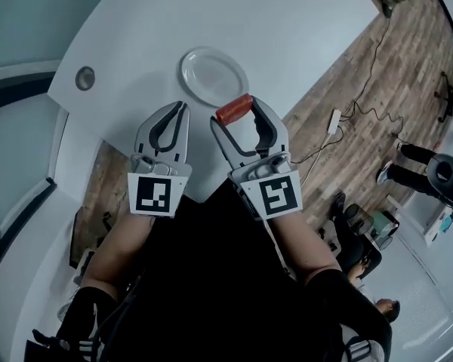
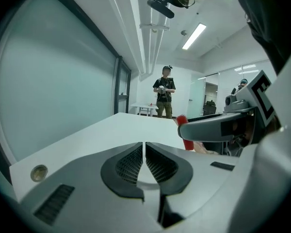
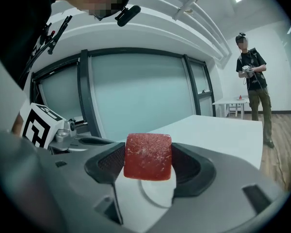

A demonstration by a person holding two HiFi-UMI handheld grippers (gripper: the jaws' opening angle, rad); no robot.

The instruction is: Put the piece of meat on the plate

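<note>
Plate [image 1: 204, 70] edge obsc. by meat [image 1: 234, 109]

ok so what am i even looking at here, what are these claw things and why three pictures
No robot here: a person holds a grey two-jaw gripper in each hand. The head view comes from a camera on the person's head, looking down; the two gripper views come from cameras riding on each gripper, looking along its jaws. Below is a white table with an empty round white plate on it. The left gripper is shut and holds nothing. The right gripper is shut on a red block-shaped piece of meat, held in the air by the plate's near edge, not yet on it.
</note>
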